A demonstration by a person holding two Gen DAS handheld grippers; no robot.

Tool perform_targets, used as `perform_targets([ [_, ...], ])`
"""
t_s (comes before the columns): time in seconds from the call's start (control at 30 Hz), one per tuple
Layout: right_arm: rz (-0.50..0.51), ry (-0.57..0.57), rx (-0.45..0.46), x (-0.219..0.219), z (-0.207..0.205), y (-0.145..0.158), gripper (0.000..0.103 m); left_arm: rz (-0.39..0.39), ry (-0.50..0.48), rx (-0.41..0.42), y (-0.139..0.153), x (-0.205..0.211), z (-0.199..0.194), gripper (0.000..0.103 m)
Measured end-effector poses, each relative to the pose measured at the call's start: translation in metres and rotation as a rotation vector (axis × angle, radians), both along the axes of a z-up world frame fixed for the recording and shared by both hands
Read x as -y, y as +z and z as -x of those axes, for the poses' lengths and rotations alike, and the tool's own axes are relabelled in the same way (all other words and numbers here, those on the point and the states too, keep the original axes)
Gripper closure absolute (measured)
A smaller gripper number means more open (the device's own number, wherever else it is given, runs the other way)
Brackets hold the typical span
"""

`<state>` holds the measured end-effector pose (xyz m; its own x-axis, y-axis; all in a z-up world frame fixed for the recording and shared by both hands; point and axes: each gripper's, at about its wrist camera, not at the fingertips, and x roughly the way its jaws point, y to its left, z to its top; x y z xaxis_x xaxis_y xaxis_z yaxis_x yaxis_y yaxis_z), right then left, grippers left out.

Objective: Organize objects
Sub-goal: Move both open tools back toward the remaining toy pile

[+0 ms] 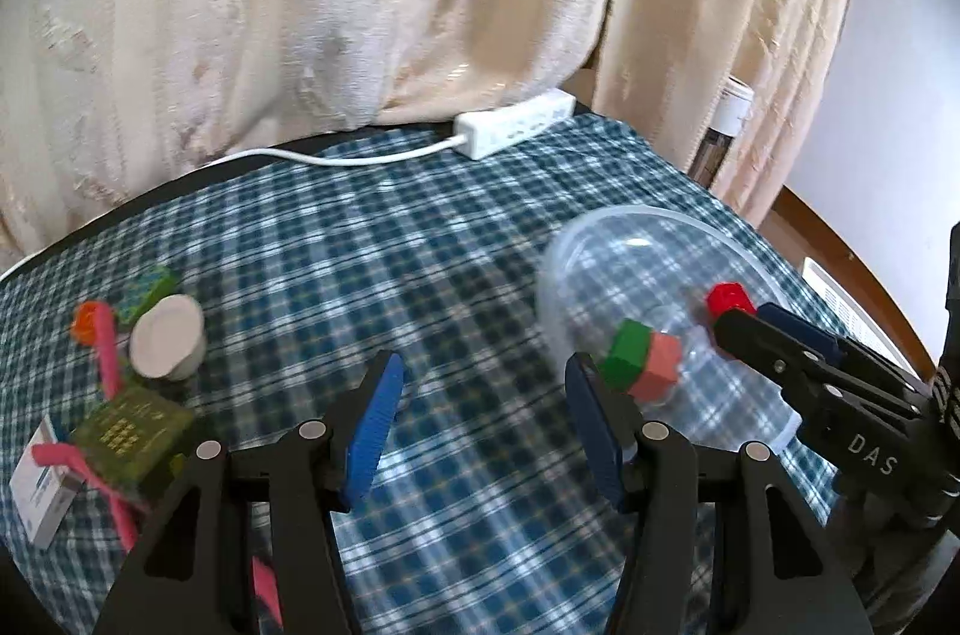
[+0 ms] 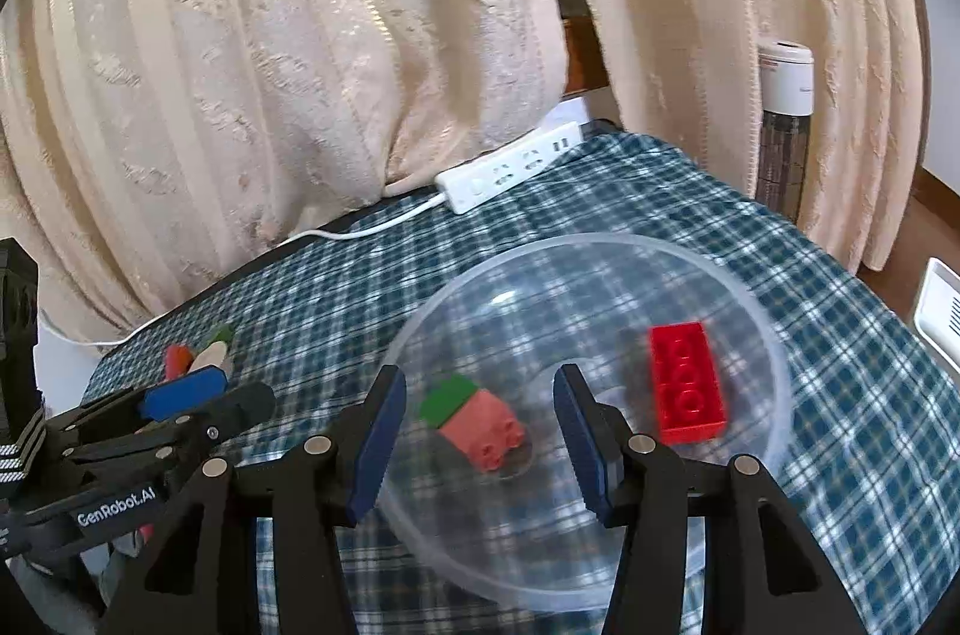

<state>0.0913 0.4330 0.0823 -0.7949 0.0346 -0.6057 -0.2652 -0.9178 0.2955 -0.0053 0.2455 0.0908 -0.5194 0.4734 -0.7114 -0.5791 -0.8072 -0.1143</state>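
Sorting well means steering the empty, parted left gripper (image 1: pixel 477 419) toward the tabletop's (image 1: pixel 456 239) left-edge clutter (image 1: pixel 129 395), right gripper (image 2: pixel 477 431) likewise parted above the bowl (image 2: pixel 774 335).

- Clear bowl (image 2: pixel 774 335) at centre right on the checked cloth (image 2: pixel 840 485).
- Inside it: a red brick (image 2: pixel 687 383) at right, a green-and-pink brick (image 2: pixel 474 416) at left.
- Right gripper (image 2: pixel 480 428) at bottom centre, jaws apart, empty.
- Left gripper (image 2: pixel 204 395) at lower left.
- Power strip (image 2: pixel 510 170) by the curtain (image 2: pixel 300 35).

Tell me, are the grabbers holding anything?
No. The left gripper and the right gripper are both open and hold nothing.
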Motion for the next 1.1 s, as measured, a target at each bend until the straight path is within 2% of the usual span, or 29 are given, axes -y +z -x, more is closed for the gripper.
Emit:
perform_targets([
  [0.7, 0.039, 0.176, 0.060, 0.066, 0.029, -0.006, 0.049, -0.011, 0.162, -0.002, -0.007, 0.090, 0.013, 0.042],
  [1.1, 0.015, 0.272, 0.104, 0.102, 0.051, -0.010, 0.048, -0.003, 0.282, 0.015, -0.015, 0.146, 0.030, 0.042],
])
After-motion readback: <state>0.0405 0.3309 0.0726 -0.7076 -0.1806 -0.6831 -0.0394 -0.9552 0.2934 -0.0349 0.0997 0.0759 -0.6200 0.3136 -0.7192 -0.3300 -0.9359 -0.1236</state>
